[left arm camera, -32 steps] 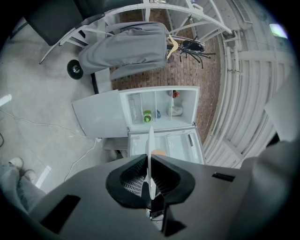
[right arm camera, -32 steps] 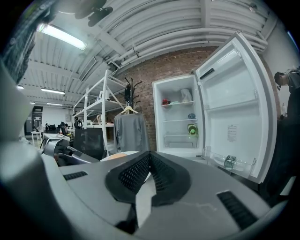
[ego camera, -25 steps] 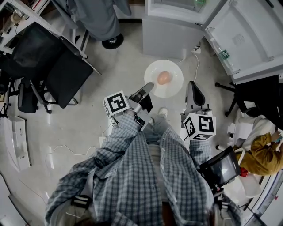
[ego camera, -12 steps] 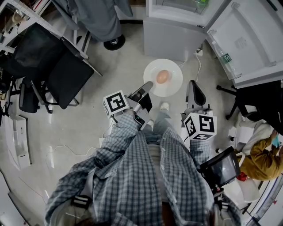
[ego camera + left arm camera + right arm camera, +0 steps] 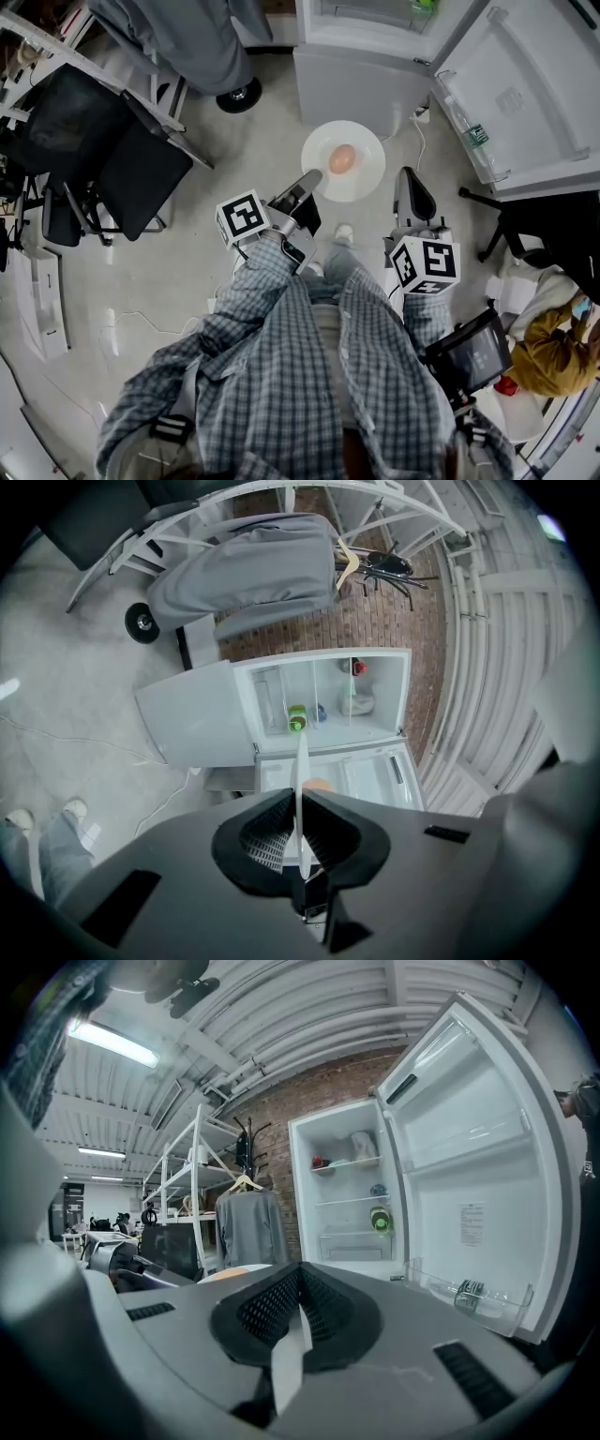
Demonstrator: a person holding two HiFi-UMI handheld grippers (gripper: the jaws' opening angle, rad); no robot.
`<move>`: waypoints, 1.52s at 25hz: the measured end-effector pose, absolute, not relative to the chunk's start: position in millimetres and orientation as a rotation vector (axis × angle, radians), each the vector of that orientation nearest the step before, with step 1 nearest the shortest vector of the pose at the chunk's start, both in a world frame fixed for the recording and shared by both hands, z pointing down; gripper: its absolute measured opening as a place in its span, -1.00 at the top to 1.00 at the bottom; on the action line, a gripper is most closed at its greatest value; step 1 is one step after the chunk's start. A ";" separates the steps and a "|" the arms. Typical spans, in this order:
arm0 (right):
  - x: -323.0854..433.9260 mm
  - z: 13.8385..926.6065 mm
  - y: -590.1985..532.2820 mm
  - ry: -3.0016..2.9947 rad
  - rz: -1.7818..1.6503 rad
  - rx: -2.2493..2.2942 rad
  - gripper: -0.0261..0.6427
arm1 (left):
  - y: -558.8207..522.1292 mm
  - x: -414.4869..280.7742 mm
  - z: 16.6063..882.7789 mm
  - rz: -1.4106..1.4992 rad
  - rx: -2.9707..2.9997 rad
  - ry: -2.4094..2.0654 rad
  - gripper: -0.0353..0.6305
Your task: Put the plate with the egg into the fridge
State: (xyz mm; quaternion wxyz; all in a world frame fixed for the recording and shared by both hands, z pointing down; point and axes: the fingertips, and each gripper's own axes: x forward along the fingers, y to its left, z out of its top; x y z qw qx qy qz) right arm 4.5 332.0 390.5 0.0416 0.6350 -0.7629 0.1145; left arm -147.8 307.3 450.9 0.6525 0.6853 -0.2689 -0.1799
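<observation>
The left gripper (image 5: 312, 180) is clamped on the near rim of the white plate (image 5: 367, 171), holding it out over the floor just in front of the open fridge (image 5: 361, 75), with the egg (image 5: 342, 158) lying loose near the plate's middle. The right gripper (image 5: 409, 185), jaws together on nothing, hangs just beside the plate's right edge. With only a one-sided pinch on the rim, a tilt or jolt could roll the egg off, or the plate could slip or clip the fridge door (image 5: 525, 84).
</observation>
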 end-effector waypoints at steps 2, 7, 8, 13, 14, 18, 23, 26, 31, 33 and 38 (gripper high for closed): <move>13.6 391.4 320.8 -2.345 0.353 1.929 0.90 | 297.1 -140.6 451.1 -0.405 1.561 -0.626 0.84; 33.1 391.4 293.4 -2.372 0.356 1.898 0.90 | 274.3 -123.1 450.4 -0.434 1.537 -0.647 0.84; 36.1 390.5 288.0 -2.378 0.355 1.891 0.90 | 269.7 -120.4 450.2 -0.438 1.531 -0.651 0.84; 50.0 390.4 263.5 -2.411 0.362 1.848 0.90 | 246.2 -104.3 445.2 -0.473 1.521 -0.656 0.84; 52.8 390.9 259.2 -2.419 0.368 1.842 0.90 | 242.3 -101.8 445.5 -0.475 1.521 -0.664 0.84; 62.7 389.0 242.0 -2.454 0.409 1.840 0.90 | 228.9 -91.1 441.5 -0.502 1.513 -0.665 0.84; 79.4 391.1 224.7 -2.460 0.403 1.825 0.90 | 214.7 -83.0 447.4 -0.505 1.503 -0.701 0.84; 88.8 393.6 218.6 -2.454 0.415 1.827 0.90 | 208.5 -78.4 448.9 -0.520 1.486 -0.709 0.84; 98.6 396.5 217.7 -2.454 0.447 1.832 0.90 | 202.2 -74.4 450.4 -0.552 1.468 -0.720 0.84; 101.8 397.4 215.7 -2.450 0.448 1.837 0.90 | 198.1 -72.5 450.0 -0.556 1.469 -0.720 0.84; 108.1 399.4 208.4 -2.435 0.452 1.859 0.90 | 186.2 -67.9 450.9 -0.540 1.477 -0.716 0.84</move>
